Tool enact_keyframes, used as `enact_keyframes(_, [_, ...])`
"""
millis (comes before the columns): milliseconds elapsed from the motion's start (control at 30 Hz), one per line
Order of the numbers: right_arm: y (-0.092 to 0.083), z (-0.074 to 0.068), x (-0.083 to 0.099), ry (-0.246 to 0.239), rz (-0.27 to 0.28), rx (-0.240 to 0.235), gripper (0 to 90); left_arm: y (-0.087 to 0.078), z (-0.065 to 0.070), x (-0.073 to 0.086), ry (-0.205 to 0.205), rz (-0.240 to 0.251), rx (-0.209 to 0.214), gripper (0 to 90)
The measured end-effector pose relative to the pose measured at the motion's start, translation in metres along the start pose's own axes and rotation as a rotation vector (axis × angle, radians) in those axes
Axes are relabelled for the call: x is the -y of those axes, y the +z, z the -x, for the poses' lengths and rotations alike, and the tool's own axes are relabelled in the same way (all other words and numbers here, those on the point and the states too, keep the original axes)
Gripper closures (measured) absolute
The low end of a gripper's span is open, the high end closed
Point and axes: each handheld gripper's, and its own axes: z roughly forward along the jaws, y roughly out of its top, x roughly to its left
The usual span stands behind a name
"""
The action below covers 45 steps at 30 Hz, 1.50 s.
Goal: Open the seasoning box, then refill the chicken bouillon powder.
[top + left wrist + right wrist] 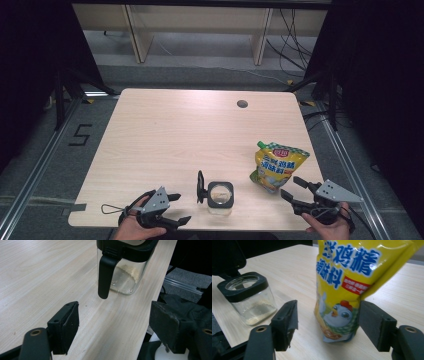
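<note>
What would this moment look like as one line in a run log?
left hand-held gripper: open, empty | right hand-held gripper: open, around pouch, not pressing | jar: lid open, near table edge

Light wooden table, round cable hole far right. 2 items on it: glass jar near centre, lid open; yellow pouch standing near right.

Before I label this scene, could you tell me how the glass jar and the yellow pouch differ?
The glass jar is clear, rigid and square, its black lid flipped open; the yellow pouch is opaque, soft and printed with a chick. The jar holds just a little powder at the bottom; the pouch's fill is hidden. Both stand upright on the table.
</note>
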Motion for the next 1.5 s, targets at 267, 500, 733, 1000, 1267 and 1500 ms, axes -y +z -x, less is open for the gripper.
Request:
enact_keyframes(267, [0.006, 0.007, 0.008, 0.006, -0.026, 0.018, 22.0, -0.003, 0.0, 0.0, -0.003, 0.021, -0.009, 23.0])
enact_keyframes(500, [0.006, 0.012, 0.013, 0.032, -0.029, 0.027, 19.8, -0.002, 0.0, 0.0, -0.004, -0.001, -0.019, 22.4])
enact_keyframes(733, [0.007, 0.013, 0.014, 0.007, -0.032, 0.033, 19.4, -0.001, 0.003, -0.001, -0.021, 0.011, -0.007, 22.4])
enact_keyframes(1000, [0.009, 0.017, 0.015, -0.02, -0.022, 0.04, 16.8, 0.0, 0.002, -0.003, -0.001, -0.003, -0.007, 22.4])
enact_keyframes(1267, [0.016, 0.022, 0.014, 0.003, -0.016, 0.02, 15.5, 0.002, 0.007, -0.002, 0.001, -0.001, 0.014, 22.3])
enact_keyframes(1500, [0.031, 0.03, 0.01, -0.043, -0.018, 0.007, 15.5, 0.002, 0.005, -0.002, 0.006, 0.002, 0.005, 22.1])
